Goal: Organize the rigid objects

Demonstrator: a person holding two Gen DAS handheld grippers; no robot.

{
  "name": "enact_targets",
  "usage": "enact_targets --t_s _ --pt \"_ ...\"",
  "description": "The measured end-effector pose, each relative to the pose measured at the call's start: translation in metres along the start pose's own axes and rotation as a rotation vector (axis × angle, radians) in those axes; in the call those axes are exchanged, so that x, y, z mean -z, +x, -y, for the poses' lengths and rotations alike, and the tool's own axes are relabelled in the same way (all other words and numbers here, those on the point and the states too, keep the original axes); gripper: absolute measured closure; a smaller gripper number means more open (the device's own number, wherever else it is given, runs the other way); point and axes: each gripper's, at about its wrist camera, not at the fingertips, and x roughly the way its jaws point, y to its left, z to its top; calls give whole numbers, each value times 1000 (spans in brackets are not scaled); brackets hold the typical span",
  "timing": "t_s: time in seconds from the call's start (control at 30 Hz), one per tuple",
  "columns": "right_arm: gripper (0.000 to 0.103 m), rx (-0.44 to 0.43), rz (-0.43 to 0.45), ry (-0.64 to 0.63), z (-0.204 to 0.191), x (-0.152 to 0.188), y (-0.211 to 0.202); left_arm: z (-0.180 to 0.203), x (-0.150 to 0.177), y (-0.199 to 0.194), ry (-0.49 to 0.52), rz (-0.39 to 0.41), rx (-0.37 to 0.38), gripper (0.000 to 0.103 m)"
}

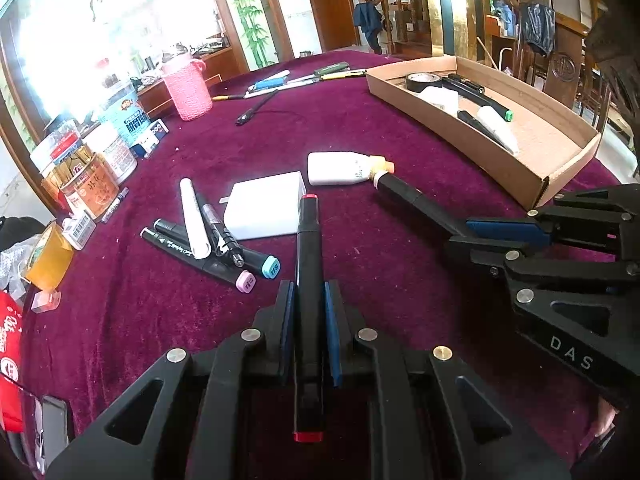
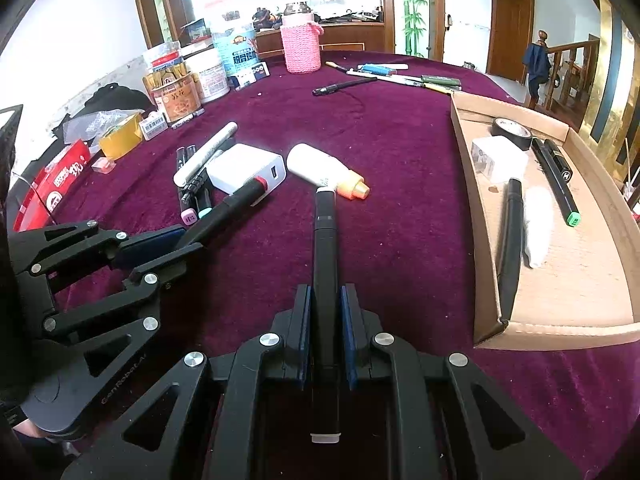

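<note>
A black marker with red ends point(image 1: 308, 300) sat clamped between the blue pads of the left tongs point(image 1: 309, 316), jaws closed tight on its barrel, above the near part of the maroon-clothed surface point(image 1: 400, 128). The right tongs point(image 2: 325, 312) were likewise closed on a black marker with white ends point(image 2: 325, 264), its far tip just beside the orange cap of a white bottle point(image 2: 320, 170) lying on its side near the middle of the surface. Beside the bottle lay a white charger block point(image 2: 244, 170), and against that a loose heap of markers and a white pen point(image 1: 208, 236), two with pink and pale-blue caps.

Along the right edge of the surface stood a shallow cardboard tray point(image 2: 580, 312) holding a roll of black tape point(image 2: 512, 132), a white box point(image 2: 496, 158), a green-capped marker point(image 2: 558, 184), another black marker point(image 2: 510, 248) and a white tube point(image 2: 538, 226). Toward the far edge lay more pens point(image 2: 400, 76) and a container in a pink knitted cover point(image 2: 301, 50); jars and boxes point(image 2: 188, 80) crowded the far left corner.
</note>
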Motion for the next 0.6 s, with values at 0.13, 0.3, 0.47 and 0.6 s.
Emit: enact_targets --t_s 0.13,0.3,0.47,0.6 --pt "90 16 -7 -6 -2 -1 1 0 0 -1 -5 2 7 91" --pt "90 31 -7 -3 -2 -1 1 -2 0 -2 -12 7 19 91" --pt "90 -16 -20 33 2 -1 1 -11 0 -4 -50 16 59 91" --pt "90 -75 -20 68 7 -3 -4 -20 0 -5 -101 24 119 91"
